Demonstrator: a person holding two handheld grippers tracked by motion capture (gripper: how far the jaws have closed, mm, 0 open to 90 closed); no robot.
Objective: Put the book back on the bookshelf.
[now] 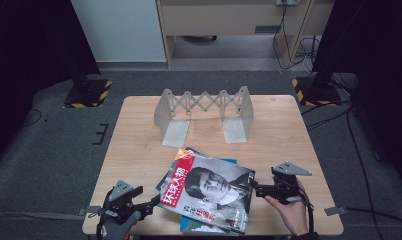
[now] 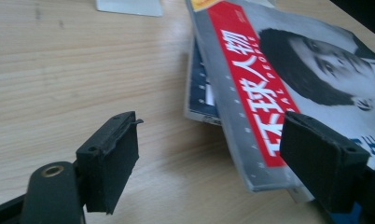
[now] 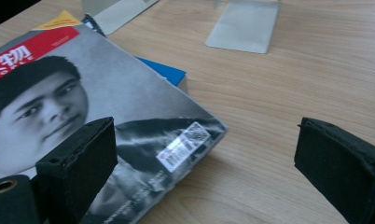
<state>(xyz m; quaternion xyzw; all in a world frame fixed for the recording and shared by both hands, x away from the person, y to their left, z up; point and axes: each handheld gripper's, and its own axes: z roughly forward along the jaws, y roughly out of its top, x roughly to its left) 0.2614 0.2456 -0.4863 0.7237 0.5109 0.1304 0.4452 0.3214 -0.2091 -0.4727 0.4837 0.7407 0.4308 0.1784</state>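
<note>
A grey magazine [image 1: 209, 187] with a red title band and a portrait on its cover lies tilted on top of a blue book [image 1: 201, 226] at the table's front centre. My left gripper [image 1: 151, 203] rests at the magazine's left corner. It is open, and in the left gripper view [image 2: 213, 154] the magazine [image 2: 251, 93] edge lies between the jaws, close to the right one. My right gripper [image 1: 254, 188] is open at the magazine's right corner. In the right gripper view [image 3: 209, 168] the barcode corner of the magazine [image 3: 143, 112] sits between the jaws. Neither gripper holds anything.
A grey expanding metal book rack [image 1: 204, 102] with two flat base plates stands at the back centre of the wooden table [image 1: 139, 140]. One base plate [image 3: 244, 25] shows ahead of the right gripper. A hand [image 1: 291, 212] holds the right gripper near the front edge.
</note>
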